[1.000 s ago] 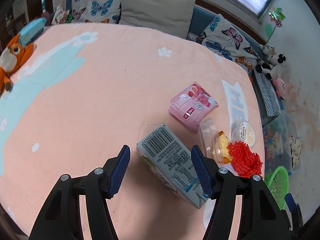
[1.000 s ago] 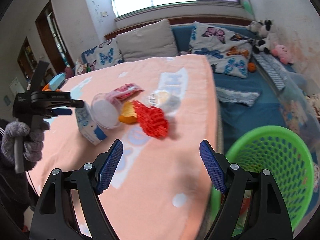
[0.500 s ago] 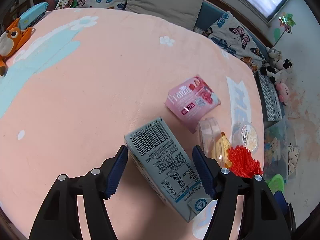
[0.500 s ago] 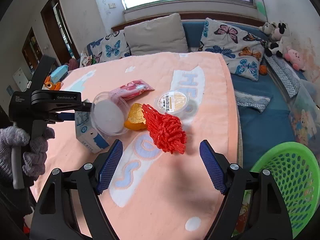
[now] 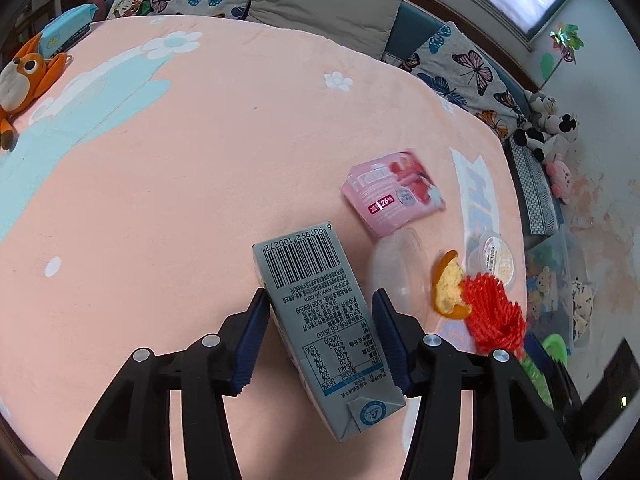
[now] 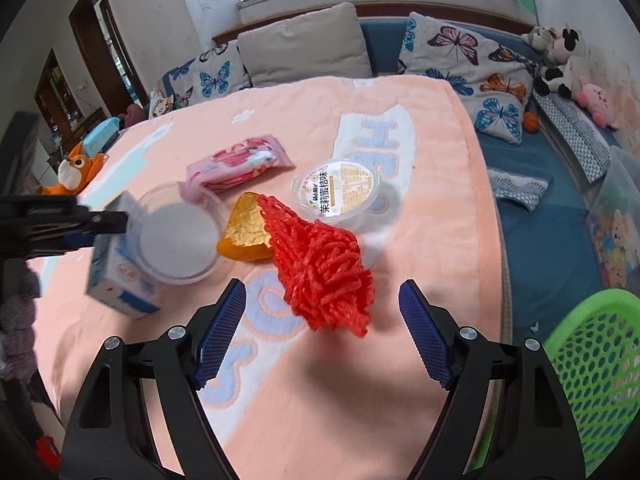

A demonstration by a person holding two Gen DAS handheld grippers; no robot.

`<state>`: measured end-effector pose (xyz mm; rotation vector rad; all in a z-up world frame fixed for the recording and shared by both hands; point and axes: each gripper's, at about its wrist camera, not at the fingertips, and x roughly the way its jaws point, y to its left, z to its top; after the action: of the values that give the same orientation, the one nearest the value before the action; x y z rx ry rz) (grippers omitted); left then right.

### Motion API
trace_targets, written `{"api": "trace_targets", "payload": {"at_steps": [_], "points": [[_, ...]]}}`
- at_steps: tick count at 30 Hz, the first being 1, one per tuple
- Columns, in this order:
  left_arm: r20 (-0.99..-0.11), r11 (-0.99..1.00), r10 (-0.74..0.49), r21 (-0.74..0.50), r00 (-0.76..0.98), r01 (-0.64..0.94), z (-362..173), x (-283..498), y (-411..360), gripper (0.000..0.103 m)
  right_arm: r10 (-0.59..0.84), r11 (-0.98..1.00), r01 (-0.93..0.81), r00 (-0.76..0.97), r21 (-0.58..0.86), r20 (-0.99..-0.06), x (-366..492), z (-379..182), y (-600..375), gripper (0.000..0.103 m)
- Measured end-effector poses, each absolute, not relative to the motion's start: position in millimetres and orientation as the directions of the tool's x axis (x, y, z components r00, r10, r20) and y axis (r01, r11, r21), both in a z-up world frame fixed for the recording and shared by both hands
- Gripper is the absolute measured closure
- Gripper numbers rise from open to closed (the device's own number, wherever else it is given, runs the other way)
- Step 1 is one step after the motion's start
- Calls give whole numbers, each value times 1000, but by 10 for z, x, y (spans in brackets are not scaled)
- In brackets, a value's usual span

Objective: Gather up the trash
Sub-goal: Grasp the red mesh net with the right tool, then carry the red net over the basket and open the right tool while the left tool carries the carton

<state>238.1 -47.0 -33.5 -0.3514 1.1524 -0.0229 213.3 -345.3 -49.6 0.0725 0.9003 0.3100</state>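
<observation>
A grey milk carton (image 5: 320, 312) lies on the peach blanket (image 5: 180, 200), with my left gripper (image 5: 320, 296) straddling it. Its jaws are closing: the left pad is at the carton's side and a thin gap shows at the right pad. My right gripper (image 6: 321, 292) hovers open over a red mesh net (image 6: 320, 272), jaws closing a little and touching nothing. Beside the net are an orange peel (image 6: 246, 228), a clear plastic cup (image 6: 176, 236), a lidded jelly cup (image 6: 336, 190) and a pink wrapper (image 6: 240, 164).
A green mesh basket (image 6: 592, 368) stands off the bed's edge at the lower right. Pillows (image 6: 304, 48) line the far side. A fox plush (image 6: 76, 168) lies far left and soft toys (image 6: 560, 56) far right. A gloved hand (image 6: 16, 308) holds the left gripper.
The left jaws have narrowed around the carton and the gripper sits closer over it. The right gripper has moved forward and down from beside the basket to just over the red net.
</observation>
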Motion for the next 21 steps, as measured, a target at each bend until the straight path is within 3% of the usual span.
{"api": "trace_targets", "payload": {"at_steps": [6, 11, 21], "points": [[-898, 958, -176, -250, 404, -138, -304, 2293, -344, 52, 290, 954, -235, 550, 188, -783, 2266, -619, -3394, 37], [-904, 966, -157, -223, 399, -127, -309, 2256, -250, 52, 298, 951, -245, 547, 191, -783, 2218, -626, -3363, 52], [-904, 978, -143, -191, 402, -80, -352, 2213, -354, 51, 301, 952, -235, 584, 198, -754, 1834, -412, -3414, 58]]}}
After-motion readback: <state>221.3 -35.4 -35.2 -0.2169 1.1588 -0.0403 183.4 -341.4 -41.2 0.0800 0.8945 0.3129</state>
